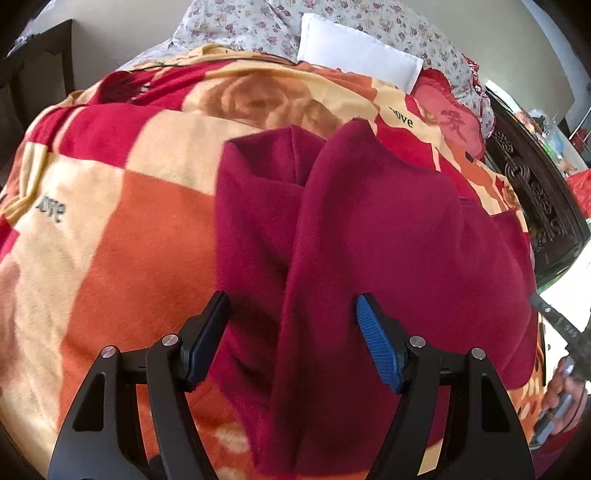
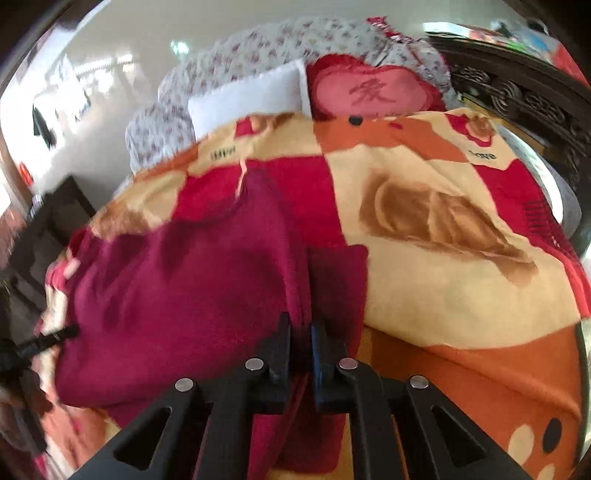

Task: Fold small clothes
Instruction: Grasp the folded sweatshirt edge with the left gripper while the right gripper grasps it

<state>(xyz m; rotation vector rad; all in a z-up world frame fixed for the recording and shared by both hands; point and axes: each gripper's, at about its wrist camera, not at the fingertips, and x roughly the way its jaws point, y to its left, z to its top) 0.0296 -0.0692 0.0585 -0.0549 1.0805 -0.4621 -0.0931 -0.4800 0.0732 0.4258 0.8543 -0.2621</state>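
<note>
A dark red sweater (image 1: pixel 369 229) lies on a big blanket (image 1: pixel 110 240) with red, orange and cream squares. The blanket covers a bed.

In the left wrist view, the left gripper (image 1: pixel 293 338) is at 6 o'clock. Its two fingers are wide apart and hold nothing. One blue pad (image 1: pixel 378 341) faces in, and the other finger sits at the left. A raised fold of the sweater runs up between them, from 6 o'clock toward 12 o'clock. The sweater fills the middle and the 3 o'clock side of this view. A sleeve end (image 1: pixel 269 155) lies open near the middle top. The word "love" (image 1: pixel 51 208) is printed on the blanket at 9 o'clock.

In the right wrist view, the right gripper (image 2: pixel 301 354) is at 6 o'clock. Its fingers are close together and pinch an edge of the sweater (image 2: pixel 192 280) between them. The rest of the sweater spreads out toward 9 o'clock. This view is a bit blurry.

At 12 o'clock in both views sit a white pillow (image 1: pixel 360 55), a flowery pillow (image 1: pixel 240 26) and a pink heart cushion (image 2: pixel 373 94). Dark carved wood (image 1: pixel 532 192) stands at 3 o'clock in the left view.
</note>
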